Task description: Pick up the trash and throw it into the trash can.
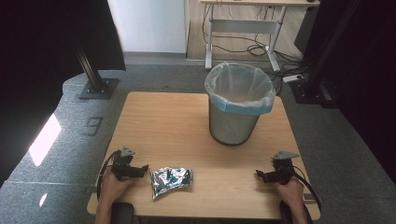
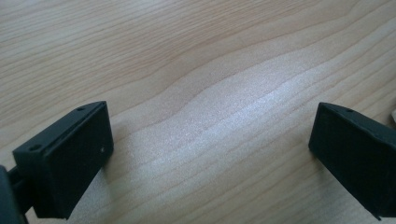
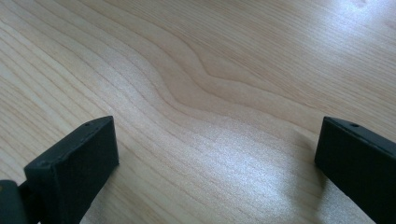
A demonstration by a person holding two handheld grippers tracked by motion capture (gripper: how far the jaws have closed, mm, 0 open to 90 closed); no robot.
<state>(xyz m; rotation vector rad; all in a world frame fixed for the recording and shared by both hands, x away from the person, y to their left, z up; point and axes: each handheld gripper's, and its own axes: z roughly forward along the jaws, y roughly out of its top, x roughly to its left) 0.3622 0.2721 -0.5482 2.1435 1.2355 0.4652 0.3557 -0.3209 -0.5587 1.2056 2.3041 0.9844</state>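
Your left gripper (image 1: 140, 169) rests low on the counter (image 1: 163, 121) near its front left corner, with your left hand (image 1: 113, 184) behind it and the jaws pointing right. In the left gripper view the two black jaws stand wide apart, and between them lies nothing but bare wood grain; the gripper (image 2: 210, 149) holds nothing.

Just beside those jaws, to their right, lies the wrapper (image 1: 171, 179): a crumpled, shiny foil bag in silver with blue and dark print. It sits flat on the counter near the front edge, left of centre. From the high view I cannot tell whether the jaw tips touch it or stop just short.

Farther back and right of centre stands the bin (image 1: 239, 102), a round mesh one, upright, lined with a clear bag whose blue rim folds over the top. It is well apart from the wrapper and from both of your hands.

At the front right, your right gripper (image 1: 260, 175) lies low on the counter with your right hand (image 1: 290, 189) behind it, jaws pointing left toward the middle. The right gripper view shows this gripper (image 3: 217, 154) with its jaws spread wide over bare wood, empty.
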